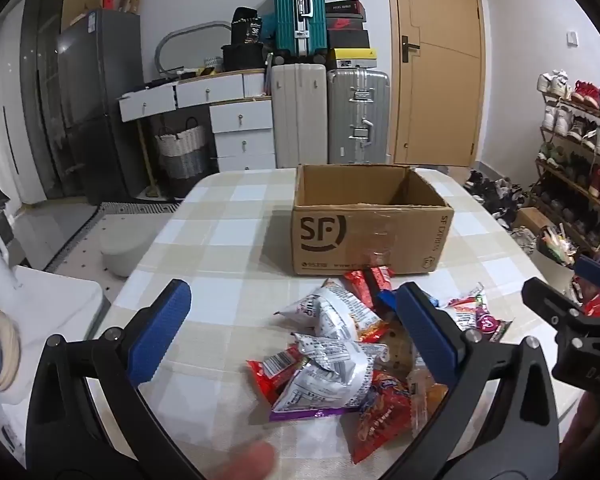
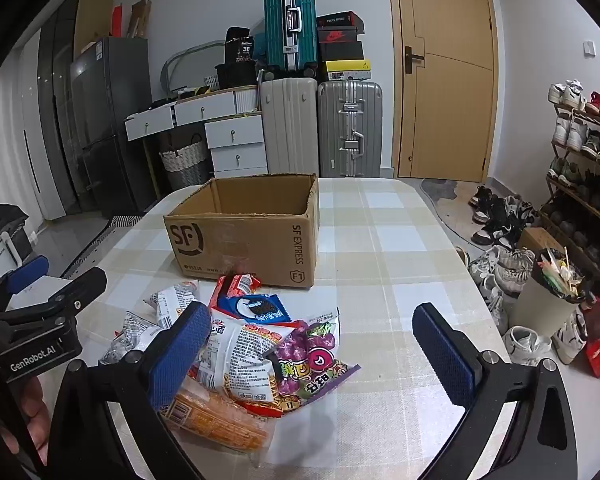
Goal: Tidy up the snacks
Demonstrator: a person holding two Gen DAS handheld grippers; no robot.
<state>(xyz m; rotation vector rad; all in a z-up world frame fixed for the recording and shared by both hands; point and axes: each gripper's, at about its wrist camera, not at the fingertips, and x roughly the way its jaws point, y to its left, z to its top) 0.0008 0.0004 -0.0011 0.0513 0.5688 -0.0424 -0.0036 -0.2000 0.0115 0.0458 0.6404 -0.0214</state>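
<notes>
Fingers of our left gripper (image 1: 300, 332) and right gripper (image 2: 312, 350) spread wide, holding nothing, snack pile (image 2: 256, 344) before the cardboard box (image 2: 244, 236).

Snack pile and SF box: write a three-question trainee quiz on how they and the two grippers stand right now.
1. True or false: the left gripper is shut on a packet from the snack pile.
2. Multiple choice: where does the pile lie relative to the cardboard box? A) inside it B) on the table in front of it, nearer the grippers C) behind it
3. Fill in: the blue cookie packet lies at the ____ end of the pile.

Key:
1. False; it is open and holds nothing, as does the right gripper.
2. B
3. The box end, beside a red packet.
</notes>
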